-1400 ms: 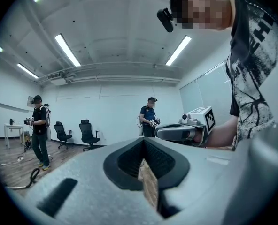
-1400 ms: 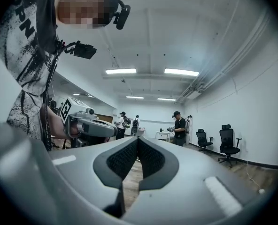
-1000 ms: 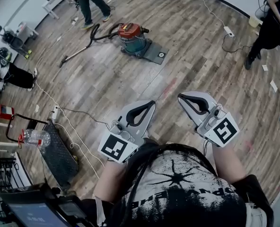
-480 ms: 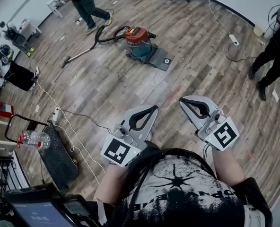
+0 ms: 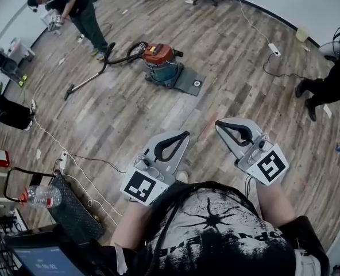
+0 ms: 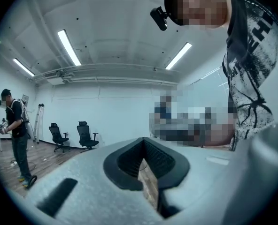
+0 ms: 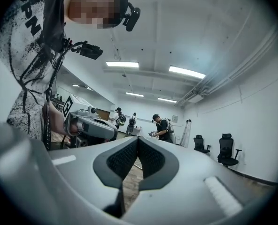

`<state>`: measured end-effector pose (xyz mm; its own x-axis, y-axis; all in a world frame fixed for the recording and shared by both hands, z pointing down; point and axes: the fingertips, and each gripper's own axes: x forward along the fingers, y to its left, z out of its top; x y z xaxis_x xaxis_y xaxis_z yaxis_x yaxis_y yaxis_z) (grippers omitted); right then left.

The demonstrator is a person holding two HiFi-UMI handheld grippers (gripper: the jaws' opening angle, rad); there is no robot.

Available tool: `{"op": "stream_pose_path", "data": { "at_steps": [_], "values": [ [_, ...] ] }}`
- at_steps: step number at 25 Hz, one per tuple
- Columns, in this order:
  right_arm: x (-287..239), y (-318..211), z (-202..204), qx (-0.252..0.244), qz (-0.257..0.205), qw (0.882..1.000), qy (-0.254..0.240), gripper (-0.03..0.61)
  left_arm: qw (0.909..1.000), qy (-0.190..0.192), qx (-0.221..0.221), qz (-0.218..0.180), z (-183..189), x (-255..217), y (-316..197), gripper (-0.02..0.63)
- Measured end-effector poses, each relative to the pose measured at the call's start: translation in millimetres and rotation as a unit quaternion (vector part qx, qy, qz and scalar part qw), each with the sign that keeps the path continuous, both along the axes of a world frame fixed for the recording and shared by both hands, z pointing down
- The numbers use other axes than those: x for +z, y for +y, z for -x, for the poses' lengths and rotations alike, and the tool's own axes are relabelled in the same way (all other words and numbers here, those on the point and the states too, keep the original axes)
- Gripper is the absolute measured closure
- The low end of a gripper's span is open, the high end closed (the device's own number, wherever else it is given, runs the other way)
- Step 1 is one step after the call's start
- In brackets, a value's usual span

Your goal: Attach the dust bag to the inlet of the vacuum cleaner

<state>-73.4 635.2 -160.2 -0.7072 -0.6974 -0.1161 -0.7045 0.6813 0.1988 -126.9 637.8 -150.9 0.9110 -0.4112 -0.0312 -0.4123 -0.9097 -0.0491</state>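
My left gripper (image 5: 183, 135) and right gripper (image 5: 219, 123) both have their jaws pressed together on nothing, held out level in front of my chest. The vacuum cleaner (image 5: 160, 59) stands well ahead on the wooden floor, and a flat dark piece (image 5: 190, 79) with a round hole, which I take for the dust bag, lies just beside its base. If I reach it with my jaws still closed I would likely shove the bag rather than pick it up, and the hose (image 5: 121, 52) curling from the canister could snag me.
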Motion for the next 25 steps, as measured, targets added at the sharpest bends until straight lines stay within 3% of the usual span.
{"op": "stream_pose_path", "data": {
  "at_steps": [13, 18, 25],
  "values": [
    [26, -62, 42, 0.101, 0.028, 0.994, 0.018, 0.571, 0.9937, 0.018, 0.11, 0.011, 35, 17, -69, 0.609],
    [29, -76, 60, 0.108, 0.042, 0.992, 0.039, 0.571, 0.9926, 0.039, 0.113, 0.021, 53, 13, -88, 0.609],
    [27, -86, 55, 0.112, 0.049, 0.992, 0.044, 0.571, 0.9924, 0.047, 0.107, 0.039, 56, 22, -98, 0.607]
  ]
}}
